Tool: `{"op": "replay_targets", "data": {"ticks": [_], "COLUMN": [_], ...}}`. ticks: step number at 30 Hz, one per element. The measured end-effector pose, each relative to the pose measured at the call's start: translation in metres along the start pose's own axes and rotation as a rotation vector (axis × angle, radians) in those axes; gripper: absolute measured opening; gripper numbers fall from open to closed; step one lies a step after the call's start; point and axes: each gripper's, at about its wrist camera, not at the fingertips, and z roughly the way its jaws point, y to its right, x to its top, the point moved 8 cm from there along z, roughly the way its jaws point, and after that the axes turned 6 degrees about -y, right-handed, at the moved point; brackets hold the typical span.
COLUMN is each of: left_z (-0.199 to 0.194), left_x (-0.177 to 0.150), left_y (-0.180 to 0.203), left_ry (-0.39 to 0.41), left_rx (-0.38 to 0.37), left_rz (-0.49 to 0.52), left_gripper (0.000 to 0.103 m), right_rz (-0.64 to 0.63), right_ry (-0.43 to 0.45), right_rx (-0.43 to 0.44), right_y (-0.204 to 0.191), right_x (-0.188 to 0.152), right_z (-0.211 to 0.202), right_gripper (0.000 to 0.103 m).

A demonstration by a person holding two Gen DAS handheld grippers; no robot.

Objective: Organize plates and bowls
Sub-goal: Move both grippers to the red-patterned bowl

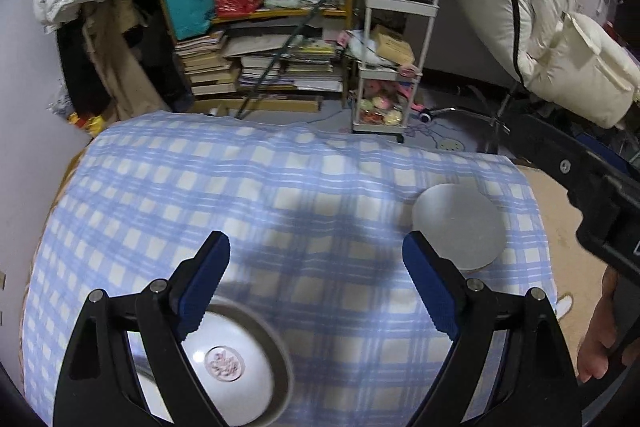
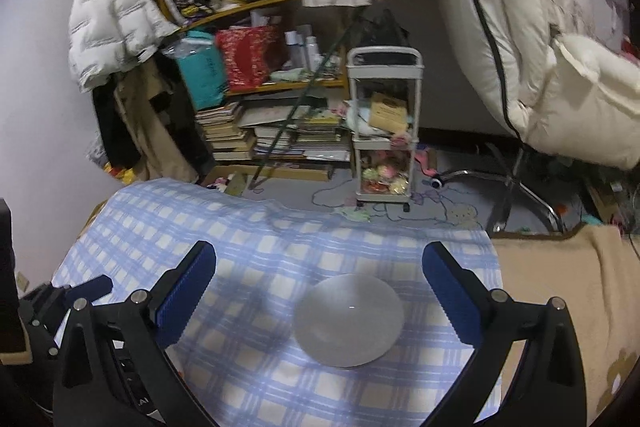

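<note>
A white bowl [image 1: 232,363] with a pink round mark inside sits on the blue checked tablecloth [image 1: 280,187] at the near left, partly under my left gripper's left finger. My left gripper [image 1: 316,283] is open and empty above the cloth. A flat grey plate [image 1: 458,225] lies at the right of the table; it also shows in the right wrist view [image 2: 348,319]. My right gripper [image 2: 320,291] is open and empty, hovering just above and before the plate. The left gripper's body [image 2: 64,299] shows at the left of the right wrist view.
Beyond the table's far edge stand a cluttered bookshelf [image 1: 256,39], a small white trolley [image 1: 392,67] and an office chair [image 2: 560,99] draped with a cream coat. A beige blanket [image 2: 560,287] lies right of the table.
</note>
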Motion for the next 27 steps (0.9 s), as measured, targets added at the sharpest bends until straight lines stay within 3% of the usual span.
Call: {"op": "replay_targets", "data": {"ticks": [10, 19, 20, 24, 27], "left_z": [0.042, 0.083, 0.088, 0.098, 0.106], "left_x": [0.014, 0.002, 0.000, -0.004, -0.007], "left_y": [0.033, 0.046, 0.047, 0.047, 0.052], "left_ry": [-0.065, -0.156, -0.172, -0.209, -0.256], "left_rx": [-0.064, -0.056, -0.071, -0.103, -0.126], "left_rz": [-0.001, 0.010, -0.006, -0.040, -0.032], "left_gripper": [0.087, 0.087, 0.087, 0.087, 0.087], "right_rz": [0.103, 0.141, 0.145, 0.147, 0.163], "right_ry": [-0.116, -0.205, -0.215, -0.255, -0.289], "right_rx": [-0.034, -0.045, -0.043, -0.026, -0.029], "right_y": [0.046, 0.069, 0.070, 0.070, 0.073], "right_x": [-0.016, -0.039, -0.042, -0.050, -0.059], "right_z": [0.034, 0.067, 0.070, 0.084, 0.093], "right_gripper": [0.101, 0.092, 0.090, 0.065, 0.057]}}
